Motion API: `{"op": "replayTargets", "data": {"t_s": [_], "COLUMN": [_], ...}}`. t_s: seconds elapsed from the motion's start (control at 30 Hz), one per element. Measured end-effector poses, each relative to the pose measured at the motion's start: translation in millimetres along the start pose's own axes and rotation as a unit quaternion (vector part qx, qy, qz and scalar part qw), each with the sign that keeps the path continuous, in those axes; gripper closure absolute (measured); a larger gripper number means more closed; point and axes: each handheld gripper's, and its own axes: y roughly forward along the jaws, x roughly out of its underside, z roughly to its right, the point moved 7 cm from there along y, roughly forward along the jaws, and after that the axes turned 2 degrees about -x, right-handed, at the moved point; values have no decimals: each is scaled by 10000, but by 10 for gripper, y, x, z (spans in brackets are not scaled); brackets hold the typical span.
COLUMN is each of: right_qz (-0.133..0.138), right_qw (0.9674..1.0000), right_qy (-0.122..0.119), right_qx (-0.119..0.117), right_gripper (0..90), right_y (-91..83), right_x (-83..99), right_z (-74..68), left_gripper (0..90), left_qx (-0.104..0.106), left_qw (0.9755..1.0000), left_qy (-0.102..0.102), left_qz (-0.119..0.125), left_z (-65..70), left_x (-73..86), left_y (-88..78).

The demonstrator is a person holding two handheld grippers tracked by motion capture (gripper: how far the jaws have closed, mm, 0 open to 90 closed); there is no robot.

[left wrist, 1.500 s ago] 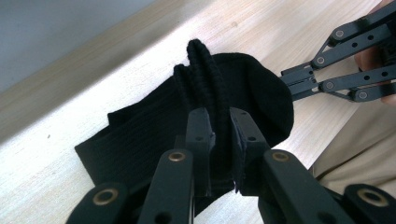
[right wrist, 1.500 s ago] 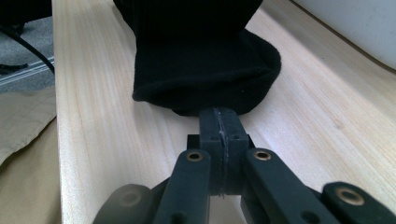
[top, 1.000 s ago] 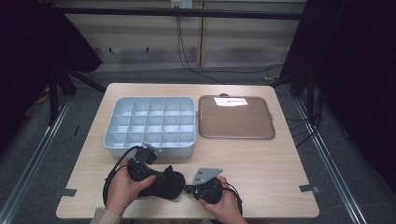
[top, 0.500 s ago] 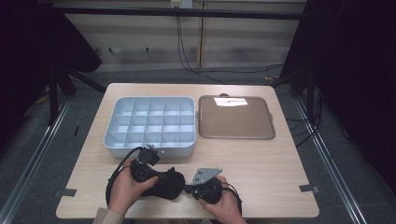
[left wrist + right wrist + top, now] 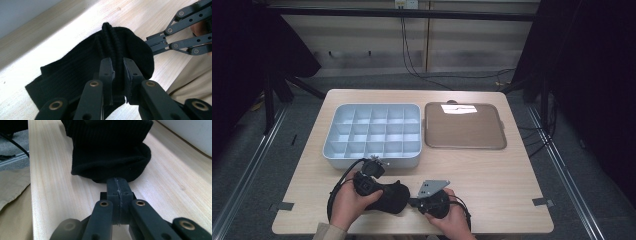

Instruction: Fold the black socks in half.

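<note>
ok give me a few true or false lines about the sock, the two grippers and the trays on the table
1. The left gripper pinches a bunched fold of the black sock. True.
2. The right gripper has its jaws wide open. False: they are pressed together, with their tips at the sock's edge; whether they catch any fabric cannot be told.
3. The sock lies inside the compartment tray. False: it lies on the wooden table, in front of that tray.
4. The brown tray sits to the right of the compartment tray in the high view. True.
5. The compartments of the divided tray hold socks. False: they look empty.
</note>
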Motion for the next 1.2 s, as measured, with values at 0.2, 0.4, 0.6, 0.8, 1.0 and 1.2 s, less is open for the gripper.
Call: {"op": "replayTargets", "data": {"t_s": [0.2, 0.4, 0.6, 0.8, 1.0, 1.2], "right_qz": [-2, 2, 2, -2, 5, 4], "right_qw": [10000, 10000, 10000, 10000, 10000, 10000], "right_qy": [6, 2, -2, 6, -14, -13], "right_qx": [-6, -1, -2, -6, -3, -2], "right_gripper": [900, 900, 900, 900, 900, 900], "right_y": [1, 3, 4, 4, 6, 6], "right_x": [-1, -3, -3, -3, -5, -5], "right_z": [-2, -5, -5, -6, -7, -7], "left_gripper": [784, 779, 774, 762, 752, 734], "left_qx": [16, 9, 22, 55, 66, 90], "left_qw": [10000, 10000, 10000, 10000, 10000, 10000], "left_qy": [16, 40, 73, 35, 15, 19], "left_qz": [-2, -5, -8, -12, 0, 36], "left_z": [5, 25, 39, 38, 43, 49], "left_x": [-1, -8, -12, -8, -9, -13], "left_y": [9, 29, 44, 39, 22, 6]}}
